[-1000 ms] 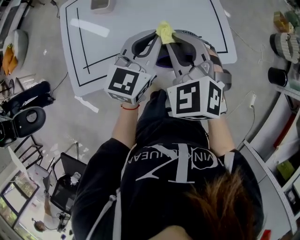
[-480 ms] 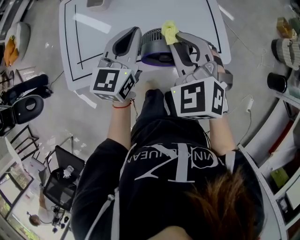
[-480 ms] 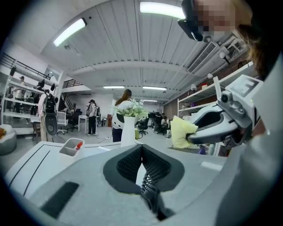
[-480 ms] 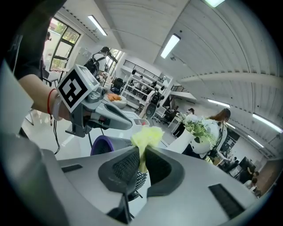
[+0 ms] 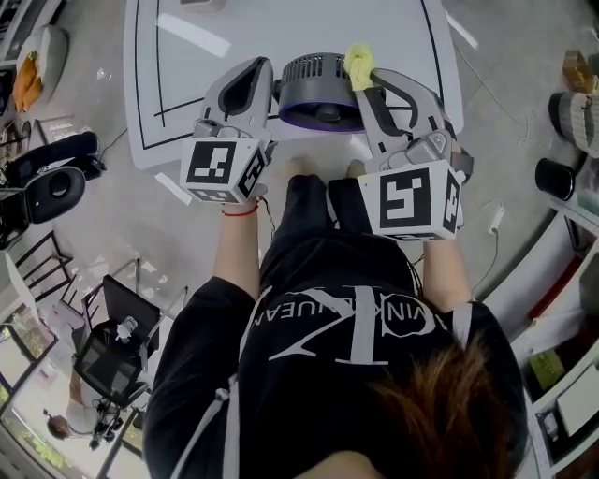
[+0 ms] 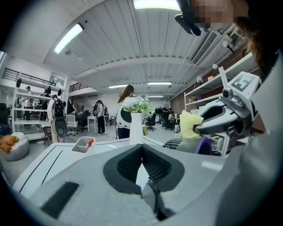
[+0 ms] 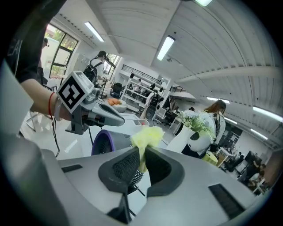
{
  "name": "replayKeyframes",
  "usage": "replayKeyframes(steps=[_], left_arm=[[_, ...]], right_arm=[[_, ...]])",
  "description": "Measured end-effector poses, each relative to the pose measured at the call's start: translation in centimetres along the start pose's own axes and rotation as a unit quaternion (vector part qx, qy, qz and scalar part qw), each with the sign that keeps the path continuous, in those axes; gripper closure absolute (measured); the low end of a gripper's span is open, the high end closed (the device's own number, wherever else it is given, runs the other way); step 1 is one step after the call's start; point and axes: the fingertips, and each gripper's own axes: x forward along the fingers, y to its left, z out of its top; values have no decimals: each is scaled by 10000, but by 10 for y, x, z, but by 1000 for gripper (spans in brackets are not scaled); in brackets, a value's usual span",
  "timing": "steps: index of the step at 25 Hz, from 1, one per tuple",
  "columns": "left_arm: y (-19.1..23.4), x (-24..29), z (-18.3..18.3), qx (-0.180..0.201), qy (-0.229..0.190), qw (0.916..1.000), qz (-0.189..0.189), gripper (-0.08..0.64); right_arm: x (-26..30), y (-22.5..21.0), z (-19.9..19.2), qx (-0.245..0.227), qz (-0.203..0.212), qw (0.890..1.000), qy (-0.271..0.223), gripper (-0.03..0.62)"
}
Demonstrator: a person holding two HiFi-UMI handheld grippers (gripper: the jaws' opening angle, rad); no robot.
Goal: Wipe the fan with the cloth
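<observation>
We hold the crumpled yellow cloth clamped in our right gripper just beside the round grey-and-purple fan — our left gripper has its jaws together on nothing — so the wiping, we judge, is mostly left to do.

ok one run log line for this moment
left gripper: shut, empty, beside fan | right gripper: shut on cloth, by fan's edge | fan: on table

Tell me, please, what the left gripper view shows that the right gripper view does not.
Only the left gripper view: the left gripper looking along its own jaws, tips together with nothing between them, and the right gripper seen from outside.

Only the right gripper view: the right gripper's jaws clamped on the yellow cloth close up, the left gripper's marker cube, and a red band on the wrist.

Both: the yellow cloth, the purple-rimmed fan and the white vase of flowers.
</observation>
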Motion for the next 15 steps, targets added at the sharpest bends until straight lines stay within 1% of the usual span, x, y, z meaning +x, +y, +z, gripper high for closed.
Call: replayKeyframes(steps=[6, 8, 10, 12, 15], left_arm=[[1, -6, 4, -1, -46, 9997, 238, 551], [1, -5, 6, -42, -78, 9995, 309, 551], [2, -5, 7, -126, -130, 9991, 387, 551], [3, -4, 8, -197, -172, 9985, 483, 551], [3, -4, 8, -187, -185, 9976, 634, 552]], right_arm=[[-6, 0, -15, 14, 115, 9999, 57, 555], [-6, -2, -19, 106, 140, 9998, 3, 555], [-6, -4, -24, 86, 181, 9998, 16, 555], [-5, -4, -32, 36, 270, 9996, 70, 555], [-5, -2, -45, 73, 474, 9988, 132, 555]])
